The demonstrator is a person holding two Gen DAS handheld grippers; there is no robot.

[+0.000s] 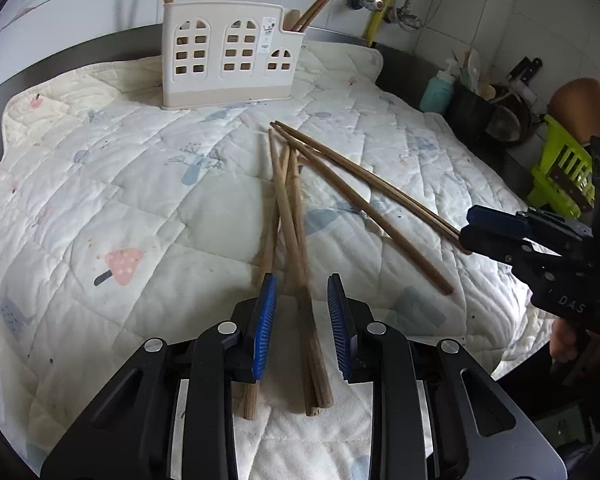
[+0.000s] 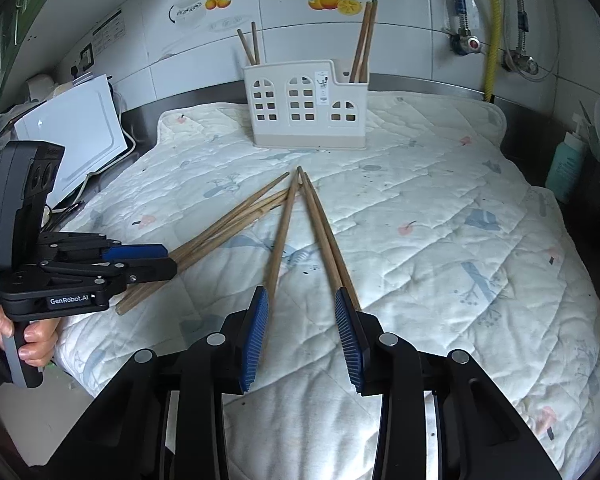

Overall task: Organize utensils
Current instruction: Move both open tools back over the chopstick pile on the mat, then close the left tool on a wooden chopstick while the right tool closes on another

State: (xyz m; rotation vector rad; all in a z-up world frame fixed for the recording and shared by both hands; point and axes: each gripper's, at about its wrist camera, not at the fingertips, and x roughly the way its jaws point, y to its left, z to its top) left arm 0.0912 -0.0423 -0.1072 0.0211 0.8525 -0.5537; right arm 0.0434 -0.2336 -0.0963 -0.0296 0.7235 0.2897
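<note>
Several wooden chopsticks (image 1: pixel 290 216) lie fanned out on a quilted mat (image 1: pixel 100 200). A cream utensil holder (image 1: pixel 230 54) with window cut-outs stands at the back, with chopsticks upright in both end compartments. My left gripper (image 1: pixel 302 280) is open, its blue pads straddling the thick ends of the left bunch. My right gripper (image 2: pixel 302 292) is open over the right-hand chopsticks (image 2: pixel 324 232); one chopstick runs along each pad. The holder (image 2: pixel 306 106) also shows in the right wrist view. Each gripper shows in the other's view: the right (image 1: pixel 466 224) and the left (image 2: pixel 166 258).
A white board (image 2: pixel 76 136) leans at the left of the counter. A teal bottle (image 1: pixel 438 92), dark pots and a green rack (image 1: pixel 564 172) stand at the right. Tiled wall with pipes and valves (image 2: pixel 474 42) is behind. The mat's front edge hangs over the counter.
</note>
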